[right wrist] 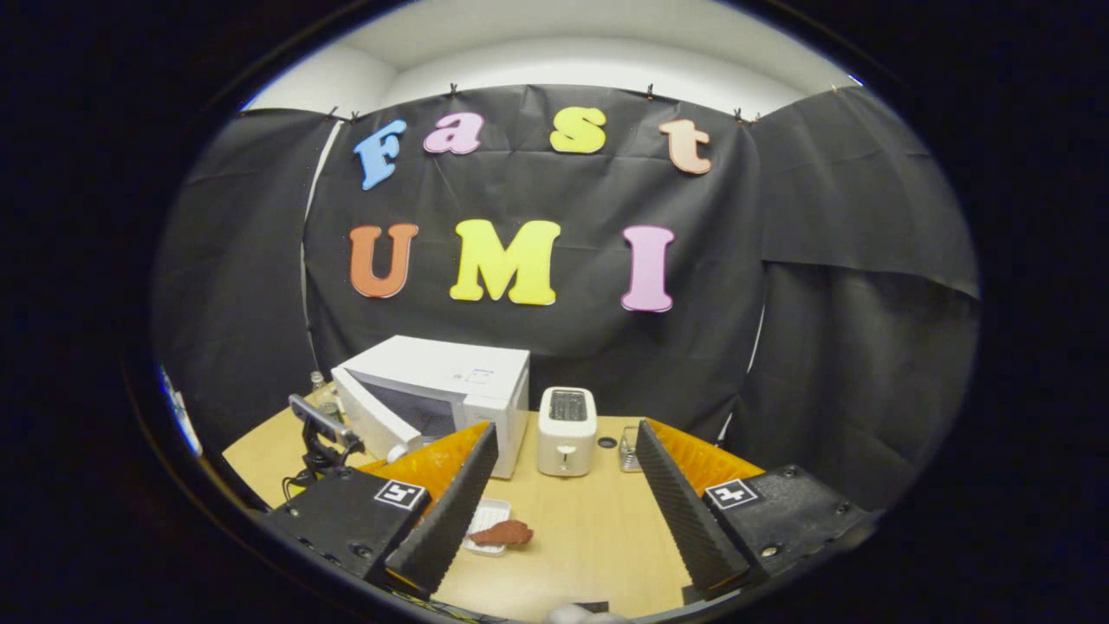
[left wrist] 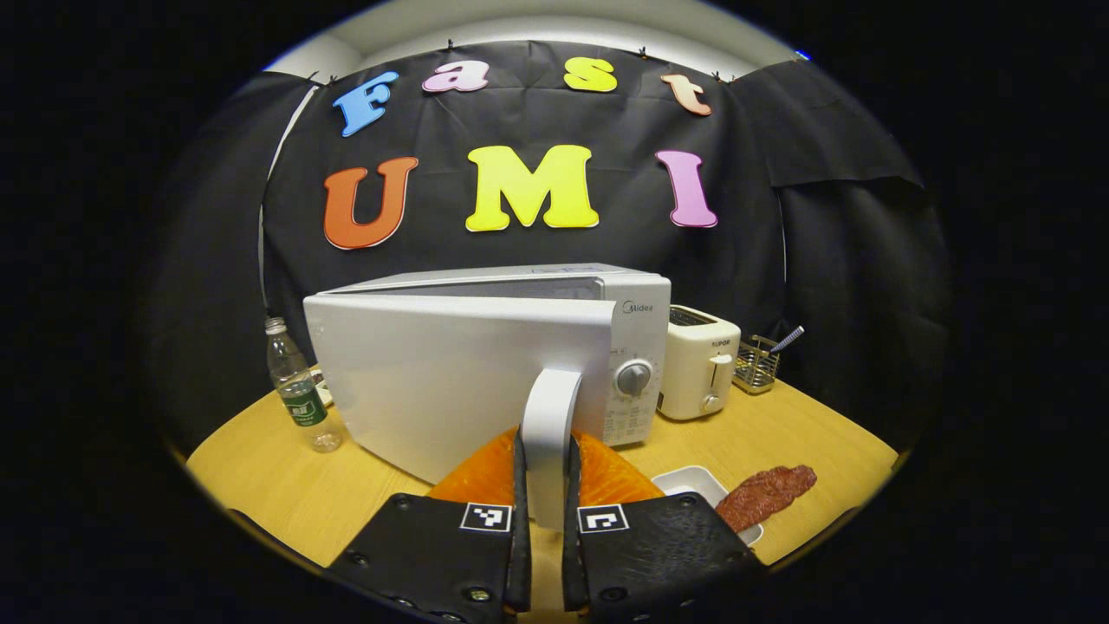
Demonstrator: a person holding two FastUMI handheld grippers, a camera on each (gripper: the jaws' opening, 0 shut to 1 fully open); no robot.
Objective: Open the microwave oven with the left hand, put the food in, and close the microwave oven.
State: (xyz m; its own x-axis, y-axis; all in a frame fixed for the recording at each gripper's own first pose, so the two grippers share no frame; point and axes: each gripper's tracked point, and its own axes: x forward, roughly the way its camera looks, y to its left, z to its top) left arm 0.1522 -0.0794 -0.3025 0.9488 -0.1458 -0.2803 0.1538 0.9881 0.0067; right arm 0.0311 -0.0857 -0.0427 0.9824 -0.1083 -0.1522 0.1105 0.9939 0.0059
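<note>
**Inspector:** Count of items, taking the microwave as reference?

**Operator:** From my station I count one microwave [left wrist: 485, 364], its door [left wrist: 450, 381] swung partly open. One toaster [left wrist: 700, 371] stands just beside its control side. One wire basket [left wrist: 755, 364] sits beyond the toaster. One clear bottle [left wrist: 299, 390] stands at the microwave's hinge side. One white tray [left wrist: 693, 482] lies in front of the microwave on the wooden table [left wrist: 286, 485], and one piece of reddish-brown food [left wrist: 767, 492] rests on the tray's edge, partly overhanging it.

**Inspector:** Tongs?

**Operator:** Two. I have the left gripper [left wrist: 546, 485] clamped on the door handle [left wrist: 550, 433], a finger pressed against each side of it. In the right gripper view, the right gripper [right wrist: 563, 511] is held well in front of the microwave, fingers spread wide apart with nothing between them.

**Inspector:** Food relative to the tongs?

**Operator:** In the left gripper view it lies to the right of the clamped fingers, near but apart. In the right gripper view it lies below the open gap, close to the left-hand finger [right wrist: 446, 511]; I cannot tell the height between them.
</note>
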